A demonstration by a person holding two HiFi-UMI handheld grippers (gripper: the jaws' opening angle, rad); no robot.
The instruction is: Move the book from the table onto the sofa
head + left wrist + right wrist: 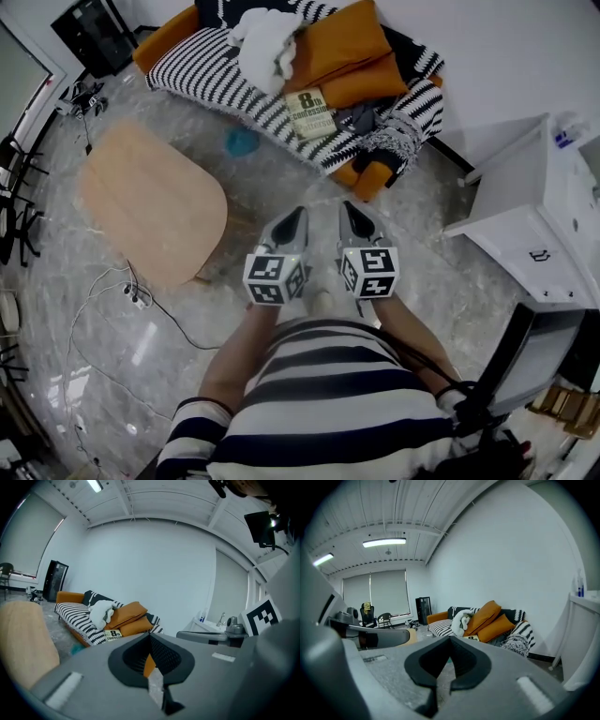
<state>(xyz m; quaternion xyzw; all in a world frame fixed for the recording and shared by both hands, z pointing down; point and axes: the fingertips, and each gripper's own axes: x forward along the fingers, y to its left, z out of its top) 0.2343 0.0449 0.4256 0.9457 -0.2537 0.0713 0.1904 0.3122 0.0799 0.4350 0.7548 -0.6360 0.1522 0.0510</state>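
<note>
Book (311,114) seen lying on sofa (192,70), well ahead of left gripper (298,217) and right gripper (351,210). Both held side by side, jaws pressed together, nothing pinched. Bench (150,192) left of left gripper.

Left gripper (298,221) and right gripper (353,217) are held side by side before the torso, fingers closed, empty, pointing forward.

White cabinet (525,211) right; teal object (242,141) on floor (422,291); orange cushions (347,52) stacked.
</note>
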